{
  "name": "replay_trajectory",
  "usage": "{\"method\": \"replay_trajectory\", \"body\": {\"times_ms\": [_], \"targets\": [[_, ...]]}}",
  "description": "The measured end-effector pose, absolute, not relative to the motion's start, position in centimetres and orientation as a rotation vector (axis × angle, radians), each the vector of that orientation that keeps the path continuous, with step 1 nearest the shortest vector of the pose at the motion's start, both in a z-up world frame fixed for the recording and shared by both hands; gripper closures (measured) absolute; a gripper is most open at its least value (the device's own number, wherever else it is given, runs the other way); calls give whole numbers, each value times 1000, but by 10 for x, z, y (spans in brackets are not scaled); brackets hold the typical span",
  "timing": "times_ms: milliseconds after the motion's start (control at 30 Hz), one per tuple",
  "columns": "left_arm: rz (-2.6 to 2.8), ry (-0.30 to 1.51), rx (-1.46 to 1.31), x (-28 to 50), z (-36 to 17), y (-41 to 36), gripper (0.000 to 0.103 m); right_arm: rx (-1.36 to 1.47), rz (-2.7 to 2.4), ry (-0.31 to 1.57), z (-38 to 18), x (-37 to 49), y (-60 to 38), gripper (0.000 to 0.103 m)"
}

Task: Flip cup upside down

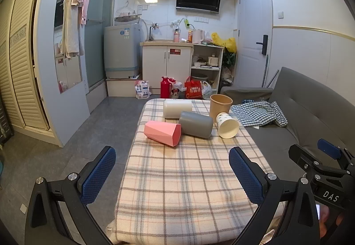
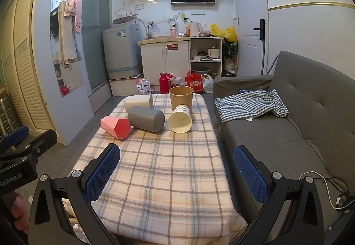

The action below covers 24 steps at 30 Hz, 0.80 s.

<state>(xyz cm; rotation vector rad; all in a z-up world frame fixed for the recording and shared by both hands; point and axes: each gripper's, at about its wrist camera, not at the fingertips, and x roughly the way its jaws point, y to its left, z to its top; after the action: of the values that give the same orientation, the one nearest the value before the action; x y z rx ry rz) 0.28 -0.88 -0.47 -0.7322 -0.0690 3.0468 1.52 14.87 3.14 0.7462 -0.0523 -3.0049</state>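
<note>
While both tools wait at the near edge of the counter (image 2: 159, 178), the left hand-held gripper (image 1: 172, 175) and right hand-held gripper (image 2: 176, 175) stand apart and empty. I judge the approach not begun; next comes choosing a cup. Farther, pink cup (image 2: 115, 127), grey cup (image 2: 146, 119) and white cup (image 1: 177, 108) lie sideways, brown cup (image 2: 181, 98) upright. Only the right view shows the pink mouth.

Woven plaid cloth (image 2: 159, 178), soft and matt, between both tongs. Ahead, smooth matt plastic: pink faceted cup (image 1: 163, 133), grey cup (image 1: 196, 124), cream cup (image 1: 177, 108). Beside those, matt paper: brown kraft cup (image 1: 220, 105), white printed cup (image 1: 227, 125).
</note>
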Motion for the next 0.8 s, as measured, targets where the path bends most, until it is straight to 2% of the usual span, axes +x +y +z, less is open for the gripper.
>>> {"method": "replay_trajectory", "body": {"times_ms": [800], "targets": [[3047,-80,-748,0,-1,-11,0,748,-2983,-74,25,17,149,0]]}}
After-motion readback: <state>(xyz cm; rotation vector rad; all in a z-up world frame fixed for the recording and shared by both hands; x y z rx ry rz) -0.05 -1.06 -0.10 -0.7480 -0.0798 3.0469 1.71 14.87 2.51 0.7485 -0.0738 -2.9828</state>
